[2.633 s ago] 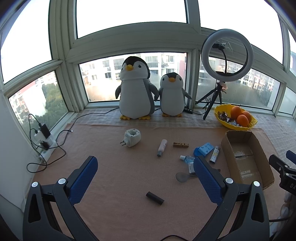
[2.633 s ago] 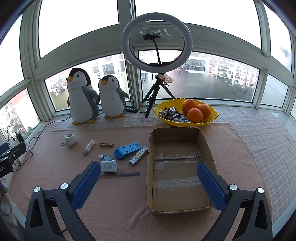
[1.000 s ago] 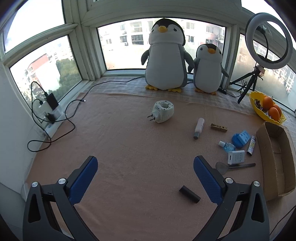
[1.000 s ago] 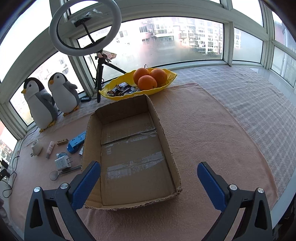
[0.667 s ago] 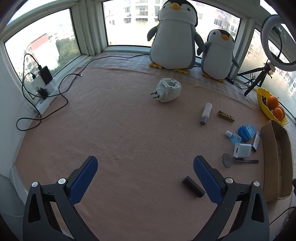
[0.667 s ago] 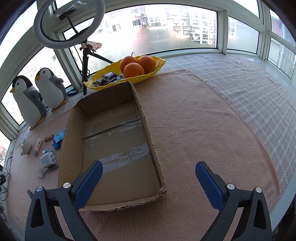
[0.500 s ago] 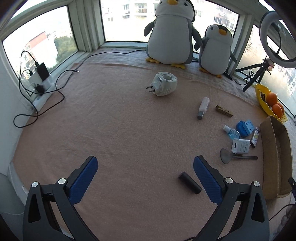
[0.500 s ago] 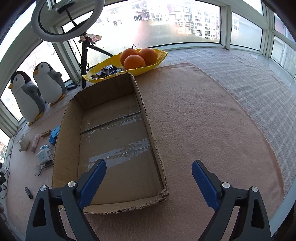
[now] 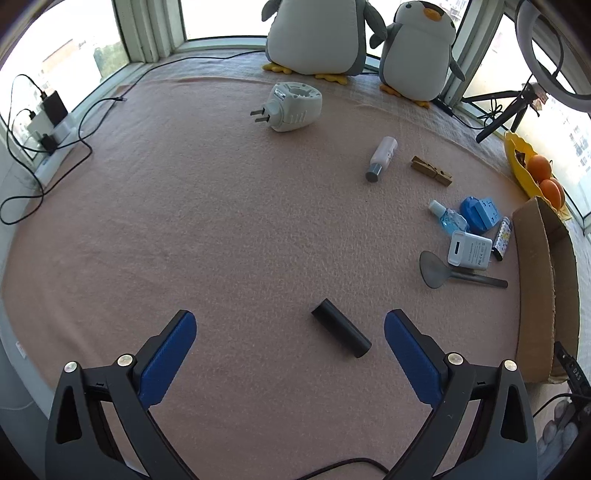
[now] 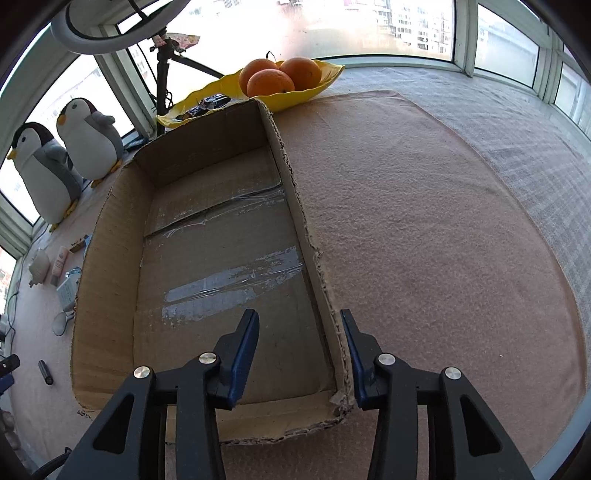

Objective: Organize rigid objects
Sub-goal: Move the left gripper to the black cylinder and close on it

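L gripper [image 9: 290, 334] jaws wide, empty, black cylinder [image 9: 340, 333] lying on mat btwn them, R gripper [image 10: 299, 338] jaws closing astride cardboard box [image 10: 110, 258] right wall nr front corner, not yet pinched.

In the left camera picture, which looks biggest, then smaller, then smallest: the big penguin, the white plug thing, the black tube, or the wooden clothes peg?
1. Big penguin, though cut off at the top
2. White plug
3. Black tube, nearest the camera, so maybe flattered
4. Clothes peg
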### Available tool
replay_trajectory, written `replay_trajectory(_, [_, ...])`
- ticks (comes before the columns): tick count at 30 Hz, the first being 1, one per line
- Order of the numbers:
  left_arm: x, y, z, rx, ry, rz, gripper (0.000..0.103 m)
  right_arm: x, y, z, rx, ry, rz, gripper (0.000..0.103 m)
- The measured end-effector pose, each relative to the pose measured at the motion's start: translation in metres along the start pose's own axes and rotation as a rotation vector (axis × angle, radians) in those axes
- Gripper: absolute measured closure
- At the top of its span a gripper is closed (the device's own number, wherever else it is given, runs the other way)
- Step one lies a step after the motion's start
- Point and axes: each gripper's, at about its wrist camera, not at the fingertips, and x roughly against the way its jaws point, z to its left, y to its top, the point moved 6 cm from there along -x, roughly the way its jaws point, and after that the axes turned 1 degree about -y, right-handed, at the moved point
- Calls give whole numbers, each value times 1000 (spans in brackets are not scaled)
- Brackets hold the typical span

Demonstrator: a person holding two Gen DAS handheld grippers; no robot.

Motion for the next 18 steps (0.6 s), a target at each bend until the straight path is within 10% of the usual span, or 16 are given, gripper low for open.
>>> replay_trajectory(18, [-37, -11, -11, 75, 18, 171, 34, 0, -4, -6, -14, 35, -16, 71])
